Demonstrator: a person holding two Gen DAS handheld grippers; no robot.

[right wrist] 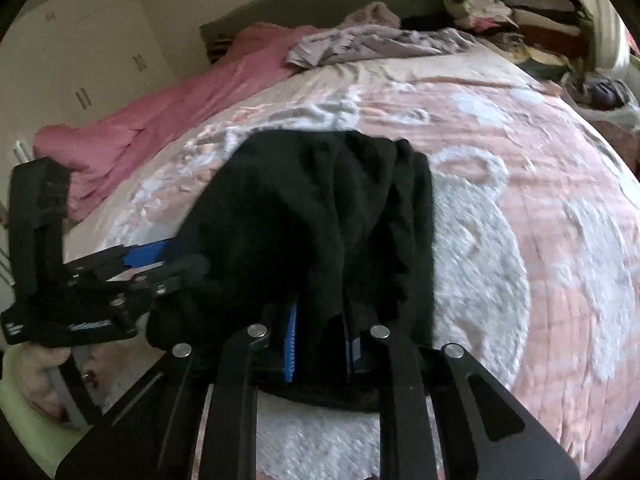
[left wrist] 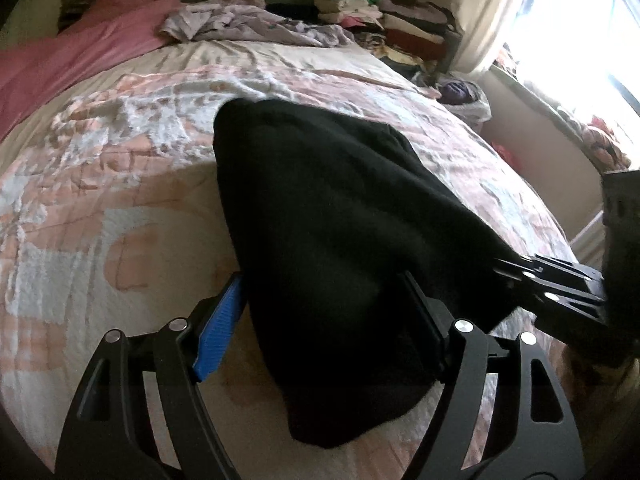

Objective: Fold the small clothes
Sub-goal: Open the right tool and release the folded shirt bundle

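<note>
— Where is our black garment (left wrist: 340, 240)?
— On the bed's pink-and-white quilt (left wrist: 120, 200), bunched between our two tools.
— And our left tool (left wrist: 320, 320)?
— Wide apart, cloth draped between its fingers, not pinched.
— Our right tool (right wrist: 320, 340)?
— Narrow, clamped on the garment's near edge.

Left hand-held gripper (left wrist: 320, 320) angled downward, jaws wide; right hand-held gripper (right wrist: 320, 336) narrowly clamped.

left gripper (left wrist: 320, 320): jaws wide, black garment (left wrist: 320, 220) lying between them, draped over the right finger, clear of the blue left pad | right gripper (left wrist: 560, 288): to the right, at the garment's edge | bedspread (left wrist: 100, 200): beneath | folded clothes stack (left wrist: 380, 12): far ahead
</note>
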